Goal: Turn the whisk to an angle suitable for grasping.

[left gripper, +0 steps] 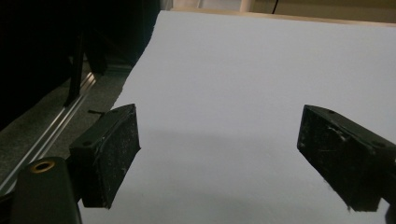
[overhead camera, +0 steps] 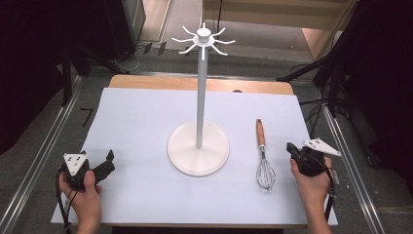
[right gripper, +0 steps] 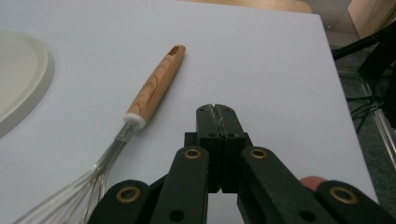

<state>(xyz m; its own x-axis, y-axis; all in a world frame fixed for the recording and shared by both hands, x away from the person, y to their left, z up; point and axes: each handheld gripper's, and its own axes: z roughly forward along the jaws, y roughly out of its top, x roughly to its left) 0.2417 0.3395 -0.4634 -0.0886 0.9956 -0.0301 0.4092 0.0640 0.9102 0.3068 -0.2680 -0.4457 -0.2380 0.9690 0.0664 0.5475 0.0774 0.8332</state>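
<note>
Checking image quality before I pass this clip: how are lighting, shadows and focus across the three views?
High view: even, soft light on the white sheet, no glare; the surroundings fall into near black. Left gripper view: the open left gripper casts a faint shadow on the sheet, and its near parts look soft. Right gripper view: the whisk handle's wood grain is sharp, its wires at the bottom edge blur; the right gripper is shut.

Left hand (overhead camera: 80,192) at the near left of the table, forearm entering from the bottom edge, holding the left claw (overhead camera: 108,162) — jaws spread wide, nothing between them, pointing forward and toward the middle. Right hand (overhead camera: 311,183) at the near right, forearm likewise entering from below, holding the right claw (right gripper: 216,112) — jaws pressed together, pads meeting face to face, empty. The two hands lie well apart, both low over the table.
</note>
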